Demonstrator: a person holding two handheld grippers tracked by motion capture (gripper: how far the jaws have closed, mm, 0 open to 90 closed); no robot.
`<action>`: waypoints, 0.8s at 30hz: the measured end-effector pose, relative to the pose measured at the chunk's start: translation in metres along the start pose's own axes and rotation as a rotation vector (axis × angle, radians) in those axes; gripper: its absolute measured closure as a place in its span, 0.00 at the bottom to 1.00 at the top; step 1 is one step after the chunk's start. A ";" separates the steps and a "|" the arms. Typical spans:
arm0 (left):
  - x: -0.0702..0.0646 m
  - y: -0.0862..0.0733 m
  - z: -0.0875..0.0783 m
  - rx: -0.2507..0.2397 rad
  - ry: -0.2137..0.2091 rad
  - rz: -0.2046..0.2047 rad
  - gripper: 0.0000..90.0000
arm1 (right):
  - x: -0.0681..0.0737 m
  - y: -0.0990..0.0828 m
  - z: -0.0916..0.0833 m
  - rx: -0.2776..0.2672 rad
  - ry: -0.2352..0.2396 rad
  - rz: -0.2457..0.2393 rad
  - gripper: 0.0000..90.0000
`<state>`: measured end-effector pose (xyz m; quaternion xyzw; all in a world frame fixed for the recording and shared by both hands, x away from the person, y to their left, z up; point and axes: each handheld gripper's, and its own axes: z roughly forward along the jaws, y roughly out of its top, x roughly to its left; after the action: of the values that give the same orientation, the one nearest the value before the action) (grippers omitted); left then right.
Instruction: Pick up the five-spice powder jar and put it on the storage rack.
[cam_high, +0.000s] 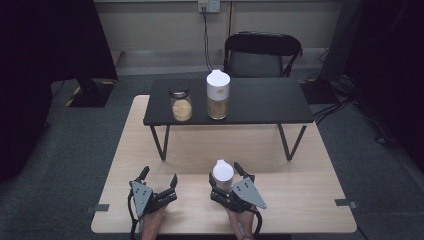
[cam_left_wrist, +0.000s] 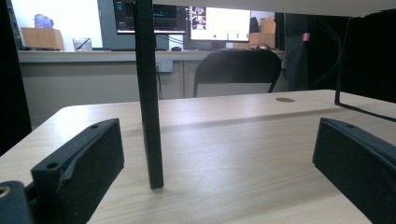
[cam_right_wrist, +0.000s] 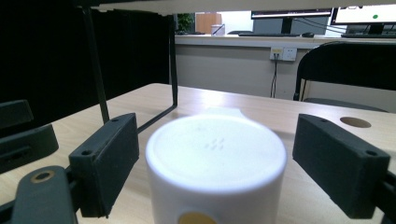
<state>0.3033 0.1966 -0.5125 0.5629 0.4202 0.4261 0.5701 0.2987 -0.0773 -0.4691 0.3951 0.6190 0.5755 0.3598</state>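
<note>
At the left of the high view, the left tool (cam_high: 159, 181) lay low over the pale wooden tabletop (cam_high: 310, 200), held by a hand whose forearm entered from the bottom edge and was cut off there. Its two black jaws pointed away from the person and stood spread wide, with nothing between them but bare wood. In the left gripper view, one thin black leg (cam_left_wrist: 149, 93) of the low black shelf table (cam_high: 260, 102) rose between the jaws, farther off and touched by neither.

To the right, the right tool (cam_high: 226, 172) pointed the same way, its grey three-cornered plate on top, its hand also cut off at the bottom edge. Its jaws stood on either side of a white-lidded cylindrical canister (cam_high: 223, 173) that rested upright on the tabletop near the front edge. In the right gripper view, a gap showed between each pad and the canister (cam_right_wrist: 215, 172), so the jaws were parted around it and not yet pressing. The canister's lower body was hidden there, and its contents could not be made out.

On the black shelf table farther back stood a small dark-lidded glass jar (cam_high: 181, 104) of pale yellowish grains and, just right of it, a taller white-lidded clear canister (cam_high: 218, 95) partly filled with tan grains.
</note>
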 end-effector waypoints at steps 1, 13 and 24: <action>0.000 0.000 0.000 0.000 0.000 0.000 0.02 | 0.000 -0.001 0.000 0.004 0.002 0.000 0.16; 0.000 0.000 0.000 0.000 0.000 0.000 0.02 | 0.002 -0.012 0.001 0.028 0.020 0.010 0.21; 0.000 0.000 0.000 0.000 0.000 0.000 0.02 | 0.002 -0.020 0.003 0.050 0.013 0.004 0.25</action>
<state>0.3033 0.1966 -0.5125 0.5628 0.4202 0.4261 0.5701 0.2991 -0.0743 -0.4894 0.4015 0.6345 0.5633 0.3448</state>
